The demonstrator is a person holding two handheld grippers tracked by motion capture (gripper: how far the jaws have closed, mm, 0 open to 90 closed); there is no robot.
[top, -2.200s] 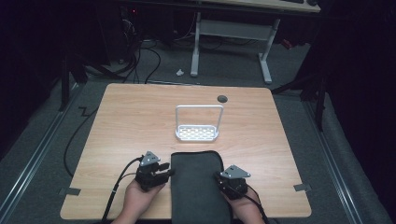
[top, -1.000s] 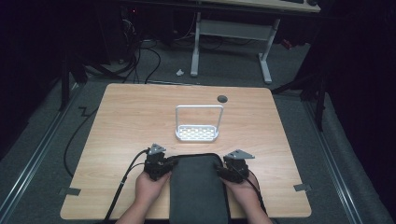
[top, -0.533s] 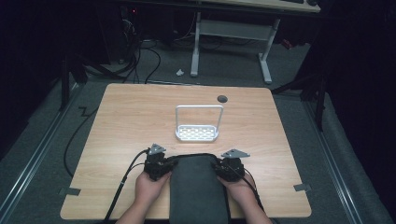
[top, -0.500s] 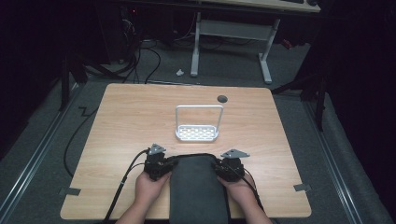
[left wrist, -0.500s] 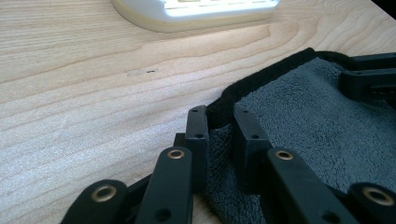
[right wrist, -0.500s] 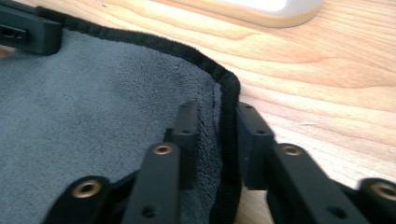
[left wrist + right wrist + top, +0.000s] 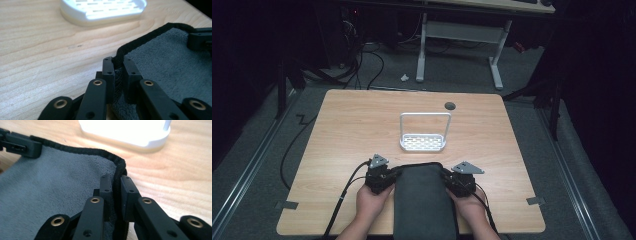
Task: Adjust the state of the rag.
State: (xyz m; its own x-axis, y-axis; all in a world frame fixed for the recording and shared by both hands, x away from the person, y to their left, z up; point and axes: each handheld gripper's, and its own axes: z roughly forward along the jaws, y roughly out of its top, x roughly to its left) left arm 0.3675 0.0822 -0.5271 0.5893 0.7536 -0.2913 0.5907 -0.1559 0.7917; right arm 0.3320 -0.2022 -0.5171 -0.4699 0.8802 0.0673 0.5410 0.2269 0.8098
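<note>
A cloth lies at the near edge of the surface; a soap dish sits just beyond it, toward the far side.

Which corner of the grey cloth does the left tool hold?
The far left corner of the cloth, pinched by the left tool. The right tool pinches the far right corner; the near end hangs off the table.

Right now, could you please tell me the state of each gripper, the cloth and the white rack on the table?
Left gripper: jaws have just been closing, now shut on the cloth's far left corner.
Right gripper: jaws have just been closing, now shut on the cloth's far right corner.
Grey cloth: lying flat on the table, pinched at both far corners.
White rack: upright, untouched, beyond the cloth.
</note>
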